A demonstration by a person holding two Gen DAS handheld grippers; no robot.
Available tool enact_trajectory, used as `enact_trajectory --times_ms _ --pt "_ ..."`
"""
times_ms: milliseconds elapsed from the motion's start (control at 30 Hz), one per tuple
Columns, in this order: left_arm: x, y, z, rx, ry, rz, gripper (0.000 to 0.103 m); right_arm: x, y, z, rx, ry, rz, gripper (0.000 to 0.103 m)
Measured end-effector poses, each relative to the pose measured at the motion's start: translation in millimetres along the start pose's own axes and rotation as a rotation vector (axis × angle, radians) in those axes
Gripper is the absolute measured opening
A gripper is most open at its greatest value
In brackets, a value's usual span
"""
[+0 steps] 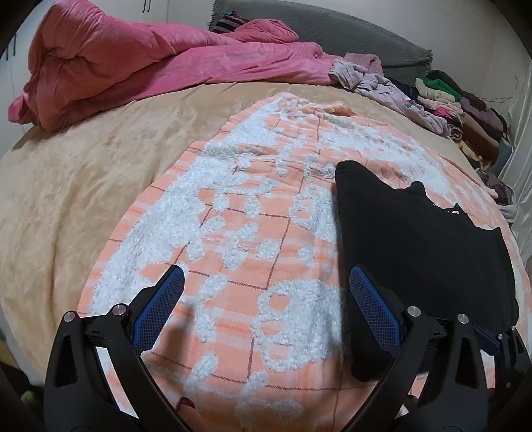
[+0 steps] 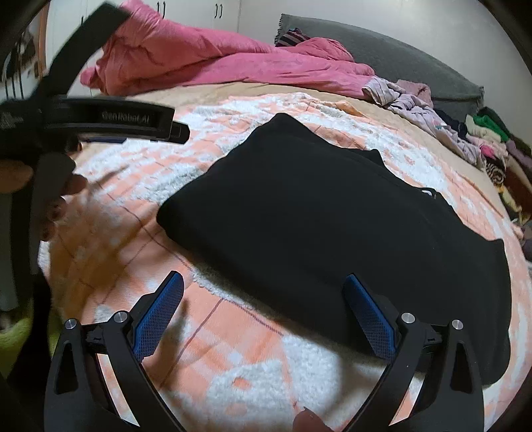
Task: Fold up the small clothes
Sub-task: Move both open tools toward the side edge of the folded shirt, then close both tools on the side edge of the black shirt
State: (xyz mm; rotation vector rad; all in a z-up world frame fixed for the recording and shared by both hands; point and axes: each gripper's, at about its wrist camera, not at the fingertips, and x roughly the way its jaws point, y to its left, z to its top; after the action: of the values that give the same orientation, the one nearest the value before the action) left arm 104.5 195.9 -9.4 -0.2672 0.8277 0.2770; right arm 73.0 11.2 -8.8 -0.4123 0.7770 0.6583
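A black garment (image 2: 332, 229) lies folded flat on an orange-and-white fluffy blanket (image 2: 252, 375). In the left wrist view the garment (image 1: 422, 246) is at the right, on the blanket (image 1: 232, 232). My left gripper (image 1: 266, 275) is open and empty, above the blanket just left of the garment's near edge. My right gripper (image 2: 262, 282) is open and empty, low over the garment's near edge. The left gripper's body (image 2: 99, 123) shows at the upper left of the right wrist view, held by a hand.
A pink duvet (image 1: 133, 66) is bunched at the far side of the beige bed cover (image 1: 83, 172). A pile of loose clothes (image 1: 382, 83) and stacked folded clothes (image 1: 465, 109) lie at the far right. A grey headboard cushion (image 1: 349, 30) is behind.
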Motion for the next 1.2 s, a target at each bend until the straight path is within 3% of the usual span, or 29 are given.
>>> enact_trajectory --times_ms 533,733,900,1100,1133,1167,1200 --pt "14.9 -10.2 8.2 0.008 0.024 0.005 0.093 35.4 8.5 14.6 -0.096 -0.01 -0.106 0.099" --pt "27.8 -10.7 28.9 -0.073 0.047 -0.054 0.093 38.3 15.1 16.8 -0.152 -0.045 -0.165 0.098" --pt "42.1 -24.8 48.6 -0.064 0.068 -0.079 0.093 34.4 19.7 14.5 -0.212 -0.089 -0.224 0.097" --pt "59.6 -34.7 57.3 -0.072 0.104 -0.116 0.093 28.7 25.9 9.4 -0.265 -0.13 -0.205 0.068" --pt "62.1 -33.7 56.4 -0.081 0.108 -0.123 0.093 28.7 26.1 8.6 -0.271 -0.132 -0.197 0.061" --pt "64.4 -32.6 55.1 -0.088 0.114 -0.132 0.093 28.5 24.8 8.2 -0.27 -0.138 -0.177 0.042" --pt "66.0 -31.4 52.9 -0.095 0.118 -0.153 0.093 28.2 24.6 8.6 -0.266 -0.14 -0.181 0.029"
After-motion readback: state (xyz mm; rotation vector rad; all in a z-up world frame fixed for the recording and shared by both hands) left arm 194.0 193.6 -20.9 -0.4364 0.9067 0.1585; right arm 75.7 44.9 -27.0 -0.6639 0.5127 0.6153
